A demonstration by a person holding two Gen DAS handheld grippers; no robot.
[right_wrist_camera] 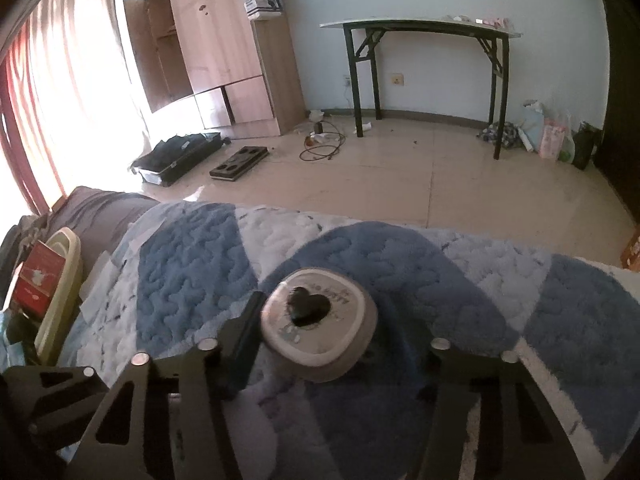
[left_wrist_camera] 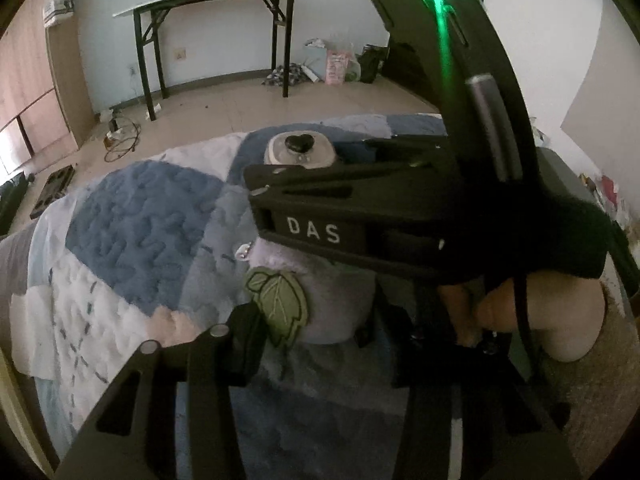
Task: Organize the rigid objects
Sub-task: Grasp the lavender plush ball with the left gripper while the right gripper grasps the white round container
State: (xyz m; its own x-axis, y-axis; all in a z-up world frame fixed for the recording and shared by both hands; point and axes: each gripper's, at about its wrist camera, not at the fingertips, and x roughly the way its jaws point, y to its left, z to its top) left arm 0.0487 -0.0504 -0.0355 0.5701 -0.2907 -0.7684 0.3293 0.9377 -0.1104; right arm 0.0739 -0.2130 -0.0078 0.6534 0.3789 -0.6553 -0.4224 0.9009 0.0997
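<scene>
Though perhaps touching, right gripper (left_wrist_camera: 256,196) over pouch (left_wrist_camera: 320,296).

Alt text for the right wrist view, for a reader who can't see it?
The right gripper is shut on a round grey tin with a black heart on its lid, on a blue and white blanket. Behind are a tiled floor, a folding table and a wooden wardrobe.

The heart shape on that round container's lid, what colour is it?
Black, on the pale round container's lid; the right wrist view shows the heart shape best.
</scene>
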